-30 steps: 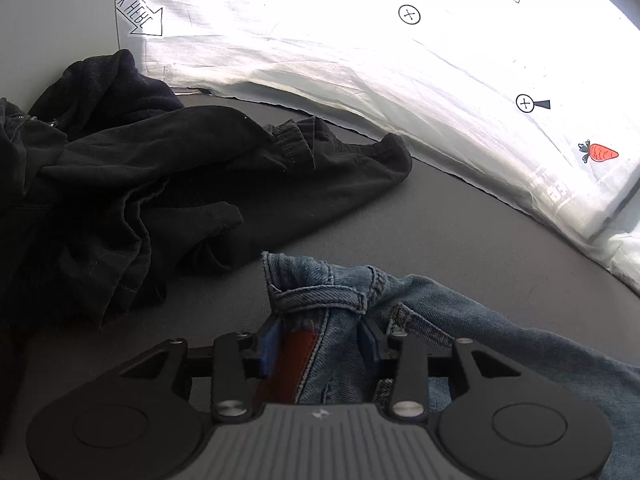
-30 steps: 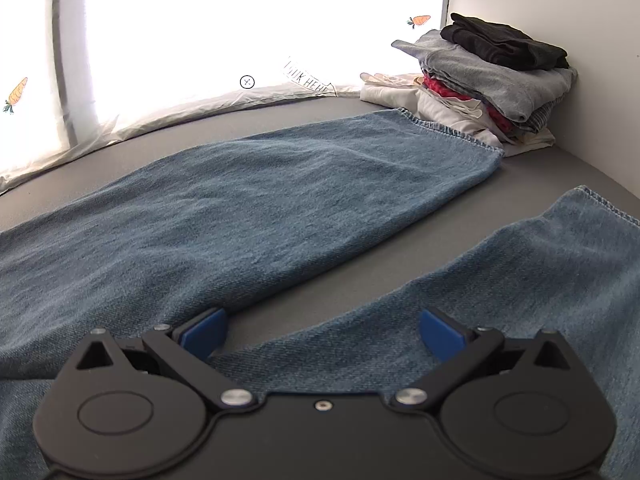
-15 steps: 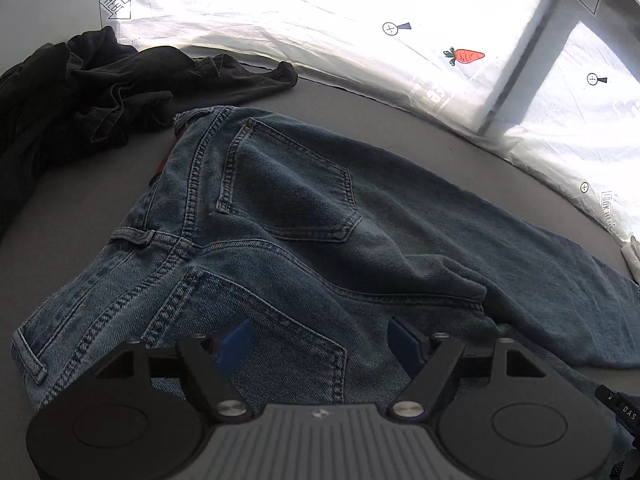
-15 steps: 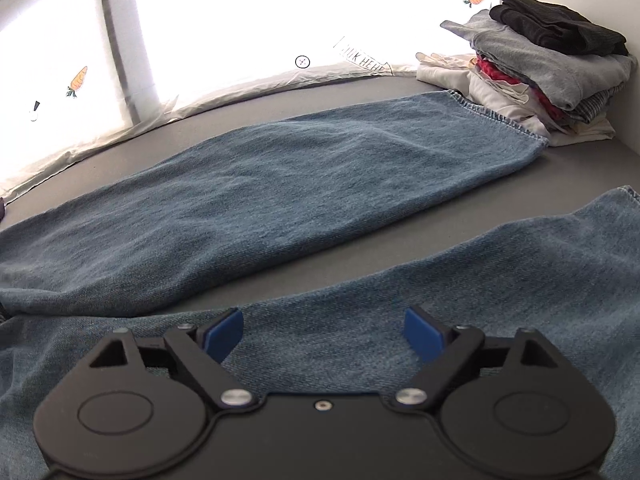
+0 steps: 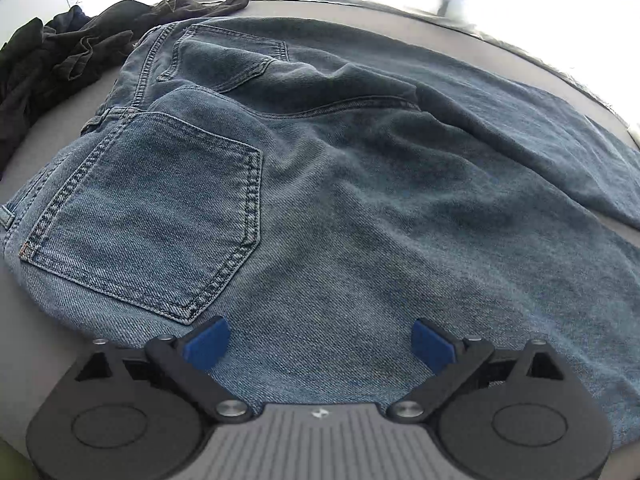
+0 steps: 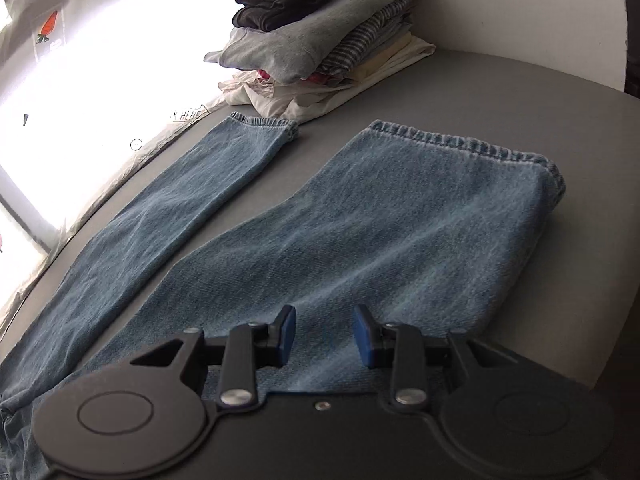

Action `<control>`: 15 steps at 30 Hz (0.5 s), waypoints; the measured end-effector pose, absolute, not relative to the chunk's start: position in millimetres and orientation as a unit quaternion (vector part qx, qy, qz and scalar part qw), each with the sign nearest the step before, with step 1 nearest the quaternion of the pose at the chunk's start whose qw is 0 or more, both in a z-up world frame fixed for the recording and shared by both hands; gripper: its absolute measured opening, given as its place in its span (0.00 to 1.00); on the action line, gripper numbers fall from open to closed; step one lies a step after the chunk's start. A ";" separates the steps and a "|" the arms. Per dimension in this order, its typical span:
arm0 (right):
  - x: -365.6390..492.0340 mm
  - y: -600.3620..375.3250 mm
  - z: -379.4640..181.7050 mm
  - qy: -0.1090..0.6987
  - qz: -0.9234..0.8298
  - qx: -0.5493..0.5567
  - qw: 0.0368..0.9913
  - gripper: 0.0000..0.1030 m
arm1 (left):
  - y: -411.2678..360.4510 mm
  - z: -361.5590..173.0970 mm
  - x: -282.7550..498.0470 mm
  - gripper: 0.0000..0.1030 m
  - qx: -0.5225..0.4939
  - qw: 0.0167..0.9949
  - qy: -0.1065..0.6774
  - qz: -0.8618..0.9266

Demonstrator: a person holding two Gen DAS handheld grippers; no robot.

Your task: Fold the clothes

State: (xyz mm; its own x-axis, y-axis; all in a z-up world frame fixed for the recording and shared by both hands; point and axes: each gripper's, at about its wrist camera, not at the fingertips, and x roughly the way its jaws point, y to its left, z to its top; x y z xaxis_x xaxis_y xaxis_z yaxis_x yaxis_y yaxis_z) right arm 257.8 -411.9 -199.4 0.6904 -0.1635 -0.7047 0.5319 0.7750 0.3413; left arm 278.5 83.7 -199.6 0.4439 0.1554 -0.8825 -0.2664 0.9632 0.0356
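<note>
Partly jeans [image 5: 328, 184] waistband cropped; hems [image 6: 460, 142] visible

The left tool [image 5: 320, 344] is level, its blue-padded fingers [image 5: 206, 344] spread wide with nothing between them. The right tool [image 6: 325, 340] tilts slightly, fingers [image 6: 286, 334] parted by a narrower gap, gripping nothing.

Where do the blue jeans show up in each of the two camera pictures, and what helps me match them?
Left wrist view: the jeans fill the middle, seat and back pockets up, above the open left gripper.
Right wrist view: only the two legs of the jeans show, spread apart, hems toward the stack of folded clothes, ahead of the right gripper.
Shared landmark: the grey surface under the denim.
</note>
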 end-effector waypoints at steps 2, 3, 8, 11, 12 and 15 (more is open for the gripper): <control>242.7 -435.4 -199.0 0.331 -0.218 0.279 0.875 0.32 | 80.0 -200.7 275.8 1.00 -0.054 0.850 0.508 0.131; 235.7 -444.5 -198.1 0.326 -0.223 0.285 0.873 0.31 | 78.8 -201.0 274.4 1.00 -0.056 0.851 0.505 0.134; 205.7 -471.9 -197.4 0.307 -0.235 0.324 0.864 0.35 | 72.9 -202.8 267.8 1.00 -0.066 0.855 0.492 0.152; 196.8 -477.0 -203.8 0.310 -0.242 0.339 0.855 0.38 | 69.3 -203.9 263.8 1.00 -0.071 0.857 0.483 0.162; 195.9 -478.0 -208.0 0.317 -0.240 0.340 0.852 0.38 | 69.0 -204.0 263.7 1.00 -0.072 0.858 0.483 0.162; 199.1 -475.2 -212.1 0.324 -0.233 0.341 0.851 0.40 | 68.9 -204.1 264.1 1.00 -0.072 0.857 0.483 0.161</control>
